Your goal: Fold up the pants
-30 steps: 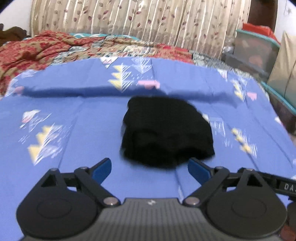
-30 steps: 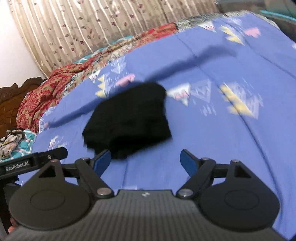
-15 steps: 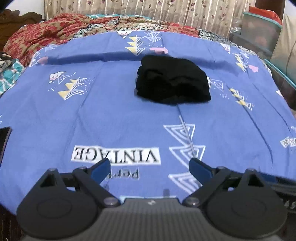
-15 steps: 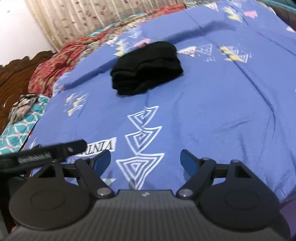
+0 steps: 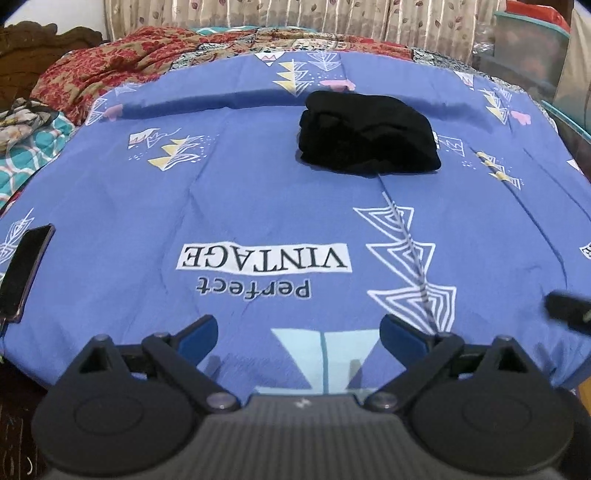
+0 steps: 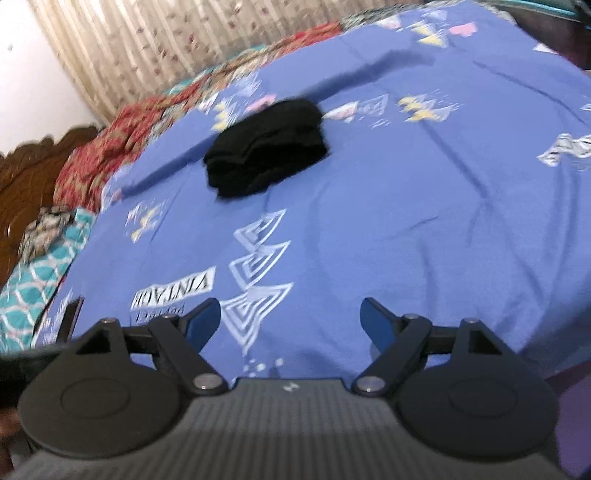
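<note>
the pants (image 5: 369, 136) are sitting as a compact black stack, upper centre-right of the left wrist view, resting on the blue printed bedspread (image 5: 258, 206). in the right wrist view they're lying upper centre-left (image 6: 266, 147), layers visibly stacked, edges a bit lumpy. nothing's touching them. judging by that, the fold is looking basically done.

left gripper (image 5: 299, 338) is hanging wide open at the bottom of its frame w/ nothing between the blue pads, just bedspread showing thru the gap; its jaws have just been opening a little more. right gripper (image 6: 290, 321) is also released and empty, pads well apart, over the near edge of the bed, bottom of frame. both are well apart from the pants.

around it: a dark phone (image 5: 24, 269) is lying at the left edge of the left view, near the bed's edge. a red patterned blanket (image 5: 110, 70) is bunching upper left, curtain (image 5: 295, 14) running across the top, storage bins (image 5: 532, 51) upper right. a blurry dark shape at the right edge is prob the other tool, can't tell for sure.

risks from here: the stack is sitting on soft bedding, so any tug or press on the bedspread nearby could be tipping the top layers and loosening the fold. a careless sweep on the left could be knocking the phone off the edge.
</note>
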Motion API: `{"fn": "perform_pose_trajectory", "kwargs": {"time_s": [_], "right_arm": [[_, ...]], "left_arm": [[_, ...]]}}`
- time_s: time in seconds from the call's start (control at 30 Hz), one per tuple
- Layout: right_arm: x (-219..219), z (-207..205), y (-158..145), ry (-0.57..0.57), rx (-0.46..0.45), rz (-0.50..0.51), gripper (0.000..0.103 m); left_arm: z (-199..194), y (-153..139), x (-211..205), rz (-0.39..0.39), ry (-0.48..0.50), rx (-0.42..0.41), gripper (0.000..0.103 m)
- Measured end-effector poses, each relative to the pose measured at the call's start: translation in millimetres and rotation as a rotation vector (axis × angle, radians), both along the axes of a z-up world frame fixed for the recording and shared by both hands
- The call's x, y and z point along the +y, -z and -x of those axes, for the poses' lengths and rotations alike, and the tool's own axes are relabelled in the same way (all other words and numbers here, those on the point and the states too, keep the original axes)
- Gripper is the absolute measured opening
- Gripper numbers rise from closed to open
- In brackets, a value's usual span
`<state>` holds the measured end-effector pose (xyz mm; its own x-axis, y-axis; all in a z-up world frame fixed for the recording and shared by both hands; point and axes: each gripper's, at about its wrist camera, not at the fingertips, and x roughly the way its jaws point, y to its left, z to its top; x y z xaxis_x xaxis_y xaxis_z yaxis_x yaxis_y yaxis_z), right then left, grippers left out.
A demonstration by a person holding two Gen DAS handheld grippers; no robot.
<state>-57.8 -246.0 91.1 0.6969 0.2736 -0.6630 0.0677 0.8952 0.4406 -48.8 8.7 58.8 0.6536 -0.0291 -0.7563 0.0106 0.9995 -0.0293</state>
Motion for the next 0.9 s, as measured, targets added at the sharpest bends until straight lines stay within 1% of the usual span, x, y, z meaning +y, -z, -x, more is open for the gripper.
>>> {"fn": "perform_pose_trajectory", "kwargs": {"time_s": [0.07, 0.2, 0.3, 0.4, 0.47, 0.57, 0.6, 0.63, 0.67, 0.7, 0.73, 0.77, 0.8, 0.83, 0.87, 0.9], "right_arm": [[-18.2, 6.8, -4.4, 0.037, -0.037, 0.004, 0.085], [-57.4, 26.9, -7.5, 0.14, -0.102, 0.02, 0.085], [-75.5, 41.4, -0.2, 0.216, -0.123, 0.055, 0.085], [-80.2, 49.0, 12.8, 0.251, -0.131, 0.058, 0.085], [-71.8, 47.7, 22.1, 0.227, -0.141, 0.073, 0.085], [-49.3, 39.5, 35.1, 0.159, -0.169, 0.152, 0.085], [-38.7, 36.5, 38.5, 0.118, -0.176, 0.175, 0.085], [-29.5, 32.4, 40.2, 0.075, -0.177, 0.193, 0.084], [-19.9, 28.1, 42.4, 0.027, -0.174, 0.188, 0.085], [-13.0, 23.3, 47.5, -0.015, -0.149, 0.132, 0.085], [-8.4, 16.5, 54.7, -0.067, -0.091, 0.044, 0.082], [-4.8, 14.3, 61.6, -0.109, -0.042, -0.04, 0.079], [-1.9, 20.4, 59.8, -0.113, -0.059, -0.071, 0.078], [-1.7, 26.7, 51.3, -0.11, -0.11, -0.048, 0.079], [-2.3, 33.3, 39.0, -0.103, -0.175, -0.002, 0.079], [-5.0, 38.2, 26.7, -0.084, -0.231, 0.035, 0.079]], "left_arm": [[4.8, 3.4, 7.1, 0.009, -0.016, -0.013, 0.099], [13.3, 12.2, 26.5, -0.002, -0.064, -0.077, 0.101], [17.2, 23.6, 34.4, -0.005, -0.091, -0.083, 0.101], [22.1, 31.6, 33.8, -0.012, -0.09, -0.087, 0.101], [25.1, 30.3, 29.0, -0.009, -0.063, -0.113, 0.101], [27.4, 27.9, 19.7, -0.001, -0.002, -0.141, 0.101], [28.1, 29.1, 15.9, 0.0, 0.011, -0.146, 0.101], [29.2, 31.1, 10.7, 0.006, 0.027, -0.143, 0.1], [29.3, 34.4, 6.3, 0.038, 0.045, -0.115, 0.1], [29.0, 40.2, 4.1, 0.106, 0.064, -0.065, 0.099], [29.1, 48.4, 1.6, 0.187, 0.088, 0.009, 0.09], [32.2, 51.5, -1.2, 0.22, 0.11, 0.039, 0.084], [36.5, 49.5, -2.4, 0.226, 0.131, 0.026, 0.078], [42.2, 43.2, -2.4, 0.213, 0.154, -0.018, 0.081], [48.5, 33.4, -1.3, 0.184, 0.157, -0.085, 0.085], [52.9, 24.6, 0.3, 0.157, 0.144, -0.14, 0.094]]}}
